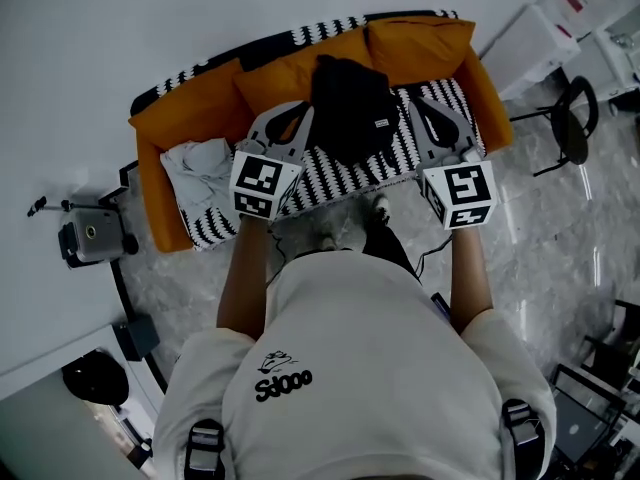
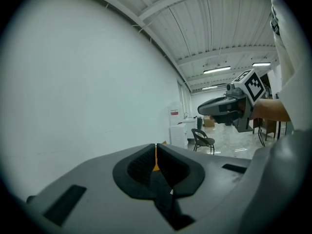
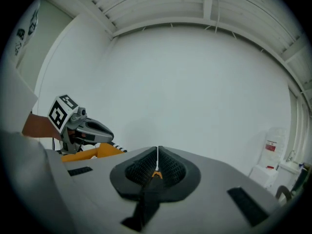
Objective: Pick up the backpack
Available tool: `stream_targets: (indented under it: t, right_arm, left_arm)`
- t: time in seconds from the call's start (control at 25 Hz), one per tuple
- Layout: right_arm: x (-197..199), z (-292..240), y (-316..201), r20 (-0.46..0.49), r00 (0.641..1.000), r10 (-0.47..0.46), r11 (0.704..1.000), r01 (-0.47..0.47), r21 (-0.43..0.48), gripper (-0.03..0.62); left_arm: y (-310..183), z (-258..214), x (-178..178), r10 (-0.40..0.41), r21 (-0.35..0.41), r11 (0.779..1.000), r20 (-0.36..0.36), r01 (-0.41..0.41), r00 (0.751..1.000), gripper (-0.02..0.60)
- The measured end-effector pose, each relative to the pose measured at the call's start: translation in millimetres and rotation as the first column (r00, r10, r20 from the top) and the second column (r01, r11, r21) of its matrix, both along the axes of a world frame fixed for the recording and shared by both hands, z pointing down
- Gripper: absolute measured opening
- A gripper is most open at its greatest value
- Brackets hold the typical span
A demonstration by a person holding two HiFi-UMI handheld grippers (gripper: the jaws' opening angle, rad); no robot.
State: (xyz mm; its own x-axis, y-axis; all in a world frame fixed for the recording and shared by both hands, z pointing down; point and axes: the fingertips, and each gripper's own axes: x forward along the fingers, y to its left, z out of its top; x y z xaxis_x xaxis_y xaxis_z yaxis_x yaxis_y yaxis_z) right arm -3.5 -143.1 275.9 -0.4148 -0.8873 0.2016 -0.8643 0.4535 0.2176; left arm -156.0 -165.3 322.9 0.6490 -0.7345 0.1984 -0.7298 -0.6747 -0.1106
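A black backpack stands upright on the sofa seat, leaning against the orange back cushions. My left gripper hovers just left of the backpack and my right gripper just right of it; neither touches it. In the left gripper view the jaws meet in a thin line with nothing between them. Those in the right gripper view are also shut and empty. The backpack is hidden from both gripper views, which face the white wall, and each shows the other gripper.
The sofa has a black-and-white patterned seat and orange arms. A grey cloth lies on its left end. A black chair and white cabinets stand to the right. A grey device sits on the floor at left.
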Motion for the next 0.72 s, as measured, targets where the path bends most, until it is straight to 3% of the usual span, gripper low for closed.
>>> stream_targets:
  t: [0.36, 0.72]
  right_arm:
    - [28, 33, -98, -0.044, 0.996, -0.077, 0.996, 0.074, -0.047, 0.035]
    - [53, 84, -218, -0.051, 0.983, -0.175, 0.973, 0.165, -0.161, 0.035]
  left_arm:
    - [-83, 23, 30, -0.043, -0.055, 0.998, 0.002, 0.043, 0.999, 0.028]
    - [-180, 80, 64, -0.039, -0.218, 0.974, 0.077, 0.055, 0.996, 0.028]
